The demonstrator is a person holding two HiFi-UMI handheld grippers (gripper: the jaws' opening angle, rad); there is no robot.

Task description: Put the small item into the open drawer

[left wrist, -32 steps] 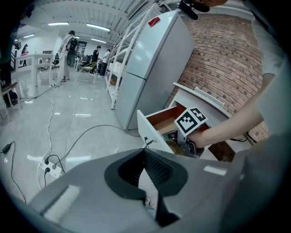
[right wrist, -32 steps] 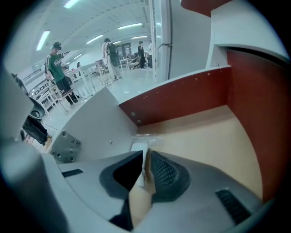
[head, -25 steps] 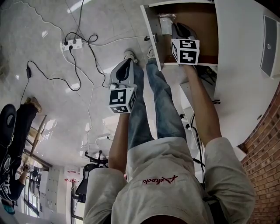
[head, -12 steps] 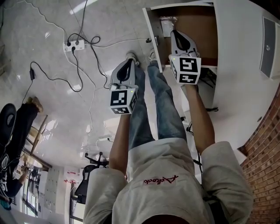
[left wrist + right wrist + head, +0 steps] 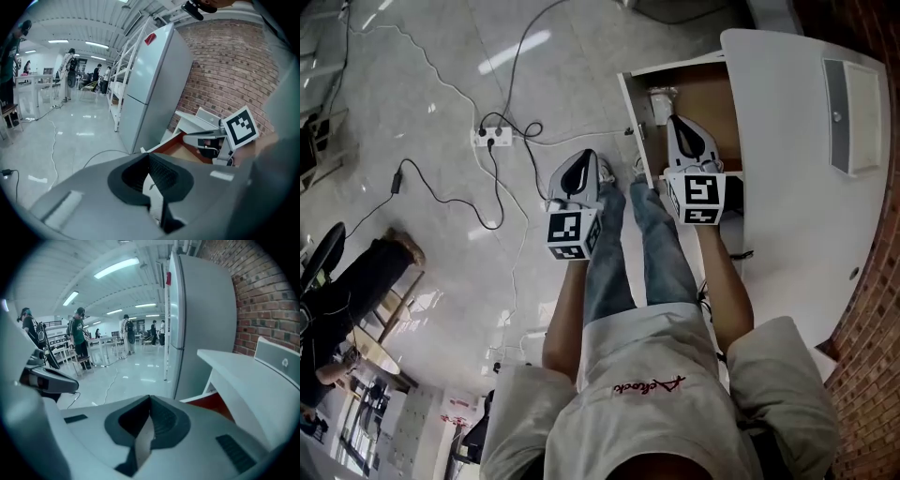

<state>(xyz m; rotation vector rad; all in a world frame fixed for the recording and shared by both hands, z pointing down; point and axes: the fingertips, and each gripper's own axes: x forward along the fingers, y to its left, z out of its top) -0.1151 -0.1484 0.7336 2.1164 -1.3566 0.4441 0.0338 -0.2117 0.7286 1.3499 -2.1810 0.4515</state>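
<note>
Right gripper (image 5: 675, 124) pressed shut, empty, nearer than closed left gripper (image 5: 583, 159); small item (image 5: 660, 101) at eleven o'clock, inside open drawer (image 5: 712, 94).

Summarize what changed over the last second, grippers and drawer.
The right gripper drew back from deep in the drawer toward its front edge; its jaws are now shut and empty. Nothing was visibly taken hold of or let go: the small white item lay in the drawer's far left corner throughout. The left gripper stayed beside the drawer, jaws shut.
</note>
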